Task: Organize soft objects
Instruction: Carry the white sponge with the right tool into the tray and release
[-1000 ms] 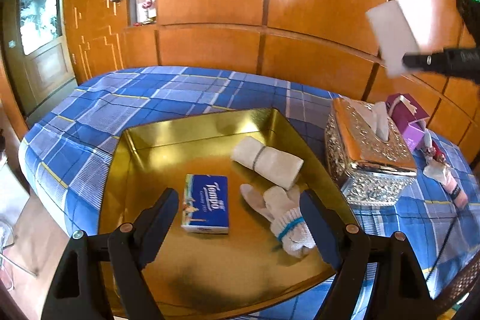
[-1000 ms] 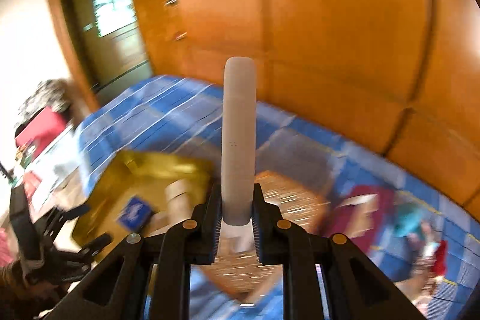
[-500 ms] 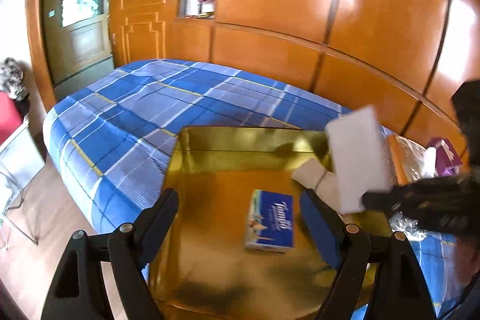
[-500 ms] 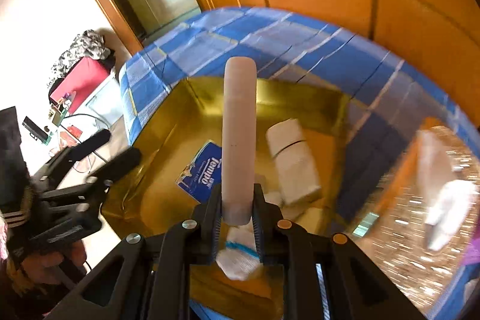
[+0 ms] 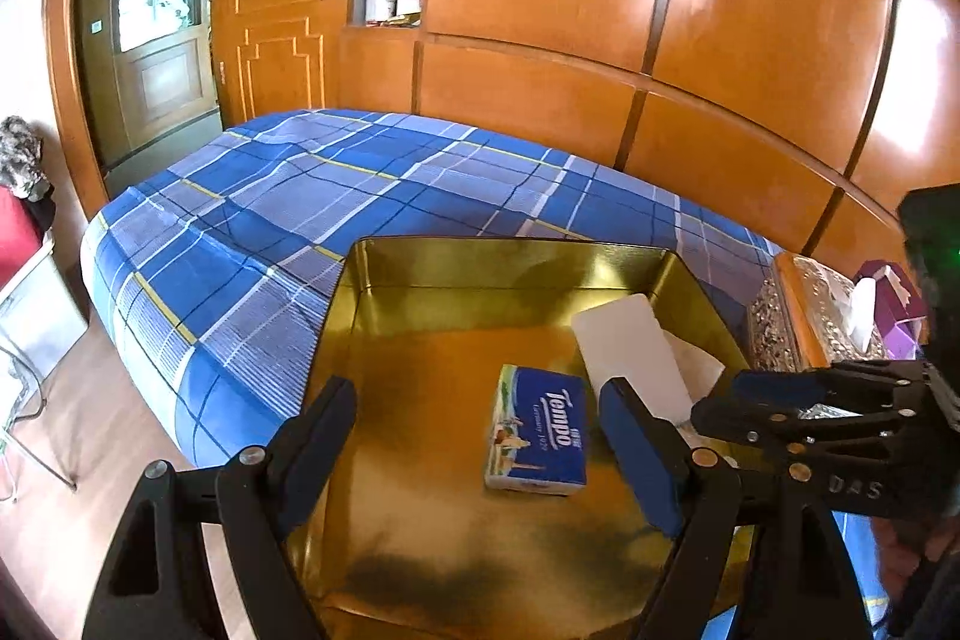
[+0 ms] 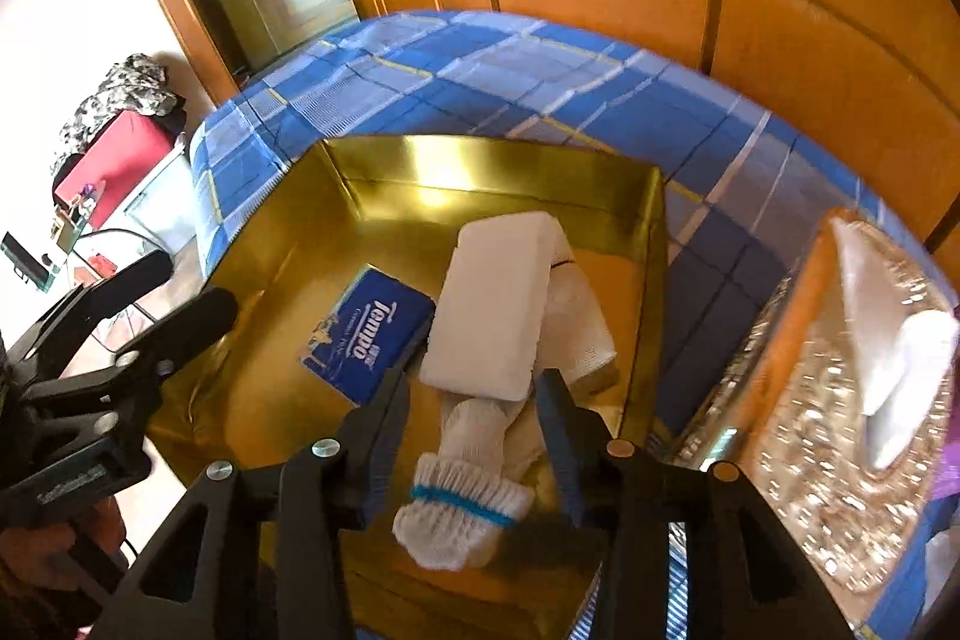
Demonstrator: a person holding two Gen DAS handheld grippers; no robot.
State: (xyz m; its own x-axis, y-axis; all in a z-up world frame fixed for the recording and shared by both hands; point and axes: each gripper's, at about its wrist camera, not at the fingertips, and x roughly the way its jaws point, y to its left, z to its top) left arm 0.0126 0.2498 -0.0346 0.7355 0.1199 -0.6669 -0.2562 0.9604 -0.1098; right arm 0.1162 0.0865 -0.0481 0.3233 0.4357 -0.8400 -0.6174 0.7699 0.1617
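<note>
A gold tray [image 5: 384, 280] sits on a bed with a blue checked cover [image 5: 288, 196]. In it a blue tissue pack [image 5: 537, 430] lies flat, with a white sponge [image 5: 630, 352] just to its right. The left hand-held gripper [image 5: 480, 454] hangs above the tray's near side, jaws wide apart with nothing between them. The right hand-held gripper [image 5: 726, 403] reaches in from the right, near the sponge.

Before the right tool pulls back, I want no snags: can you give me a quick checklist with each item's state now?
1. White sponge free of the right tool, whose jaws have just been opening: ok, pads stand apart from it.
2. Sponge inside the gold tray: ok.
3. Sponge lying flat: not ok, it rests on the rolled towel and the white glove.
4. Tissue pack undisturbed in the tray: ok.
5. Left tool open and holding nothing: ok.
6. Glove cuff clear of the right tool's withdrawal path: cannot tell.
</note>
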